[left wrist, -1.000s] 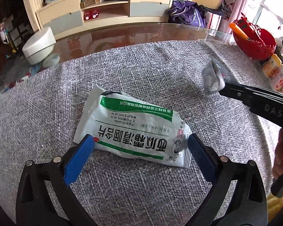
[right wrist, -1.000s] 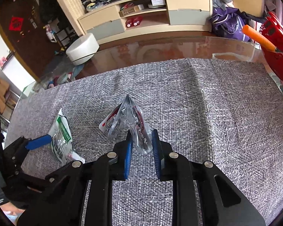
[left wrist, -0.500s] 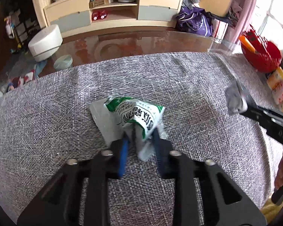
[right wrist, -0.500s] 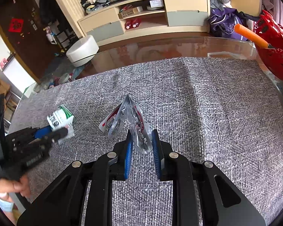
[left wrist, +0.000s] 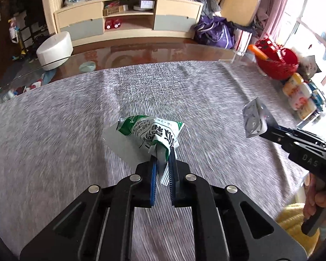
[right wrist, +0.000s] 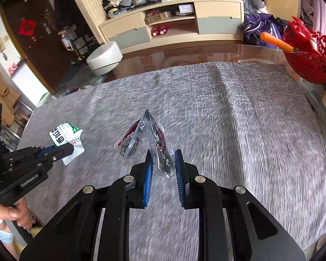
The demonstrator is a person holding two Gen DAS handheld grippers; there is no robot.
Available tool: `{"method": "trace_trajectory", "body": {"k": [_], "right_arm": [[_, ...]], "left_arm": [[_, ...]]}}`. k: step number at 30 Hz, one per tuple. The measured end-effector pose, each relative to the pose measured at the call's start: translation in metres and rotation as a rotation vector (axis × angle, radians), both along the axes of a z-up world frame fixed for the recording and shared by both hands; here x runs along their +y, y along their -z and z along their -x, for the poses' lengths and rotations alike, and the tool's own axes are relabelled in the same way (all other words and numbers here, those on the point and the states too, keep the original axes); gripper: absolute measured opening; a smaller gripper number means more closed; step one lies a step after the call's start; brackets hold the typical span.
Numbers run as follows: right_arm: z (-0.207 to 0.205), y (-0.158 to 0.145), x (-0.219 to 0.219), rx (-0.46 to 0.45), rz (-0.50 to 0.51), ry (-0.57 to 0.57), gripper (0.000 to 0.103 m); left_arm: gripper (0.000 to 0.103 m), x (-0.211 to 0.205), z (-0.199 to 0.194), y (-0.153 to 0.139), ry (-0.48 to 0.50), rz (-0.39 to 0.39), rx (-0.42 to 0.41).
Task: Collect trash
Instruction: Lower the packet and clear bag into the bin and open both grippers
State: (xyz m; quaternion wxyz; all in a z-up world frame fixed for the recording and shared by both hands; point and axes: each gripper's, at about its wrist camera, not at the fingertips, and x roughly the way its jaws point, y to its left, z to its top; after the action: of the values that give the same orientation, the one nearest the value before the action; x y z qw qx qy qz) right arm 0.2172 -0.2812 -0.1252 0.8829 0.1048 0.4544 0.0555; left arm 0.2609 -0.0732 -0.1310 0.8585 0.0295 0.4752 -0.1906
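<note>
My left gripper (left wrist: 163, 152) is shut on a crumpled white and green medicine packet (left wrist: 151, 131), held up above the grey cloth (left wrist: 65, 130). In the right wrist view that same packet (right wrist: 66, 137) hangs from the left gripper (right wrist: 70, 149) at the far left. My right gripper (right wrist: 163, 154) is shut on a clear crinkled plastic wrapper (right wrist: 150, 140) with red and black print, also lifted off the cloth. From the left wrist view the wrapper (left wrist: 254, 120) and the right gripper (left wrist: 265, 128) sit at the right.
A red basket (left wrist: 276, 62) with an orange stick stands at the table's far right, beside yellow packaged goods (left wrist: 297, 93). Bare glass table edge (left wrist: 141, 52) lies beyond the cloth. A hand (right wrist: 15, 214) grips the left tool's handle.
The left jaws closed on the flat packet and crumpled it, then lifted it off the cloth. The right gripper, holding its wrapper throughout, also rose and shifted across the table.
</note>
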Motion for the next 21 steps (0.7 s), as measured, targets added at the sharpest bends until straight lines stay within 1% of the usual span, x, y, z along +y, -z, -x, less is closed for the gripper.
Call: {"method": "trace_trajectory", "body": {"k": [6, 9, 11, 17, 21], "right_arm": [[0.058, -0.024, 0.016, -0.038, 0.026, -0.02, 0.021], [0.085, -0.031, 0.021, -0.05, 0.027, -0.03, 0.021], [0.101, -0.033, 0.024, -0.056, 0.027, -0.038, 0.021], [0.149, -0.026, 0.032, -0.05, 0.012, -0.071, 0.021], [0.174, -0.009, 0.038, -0.022, -0.006, -0.09, 0.021]], "left_arm": [[0.008, 0.015, 0.067, -0.024, -0.01, 0.02, -0.028], [0.008, 0.021, 0.106, -0.031, -0.005, 0.026, -0.039], [0.008, 0.023, 0.125, -0.034, 0.0, 0.03, -0.045], [0.008, 0.031, 0.183, -0.033, 0.005, 0.046, -0.051], [0.009, 0.034, 0.213, -0.023, 0.01, 0.047, -0.039]]}}
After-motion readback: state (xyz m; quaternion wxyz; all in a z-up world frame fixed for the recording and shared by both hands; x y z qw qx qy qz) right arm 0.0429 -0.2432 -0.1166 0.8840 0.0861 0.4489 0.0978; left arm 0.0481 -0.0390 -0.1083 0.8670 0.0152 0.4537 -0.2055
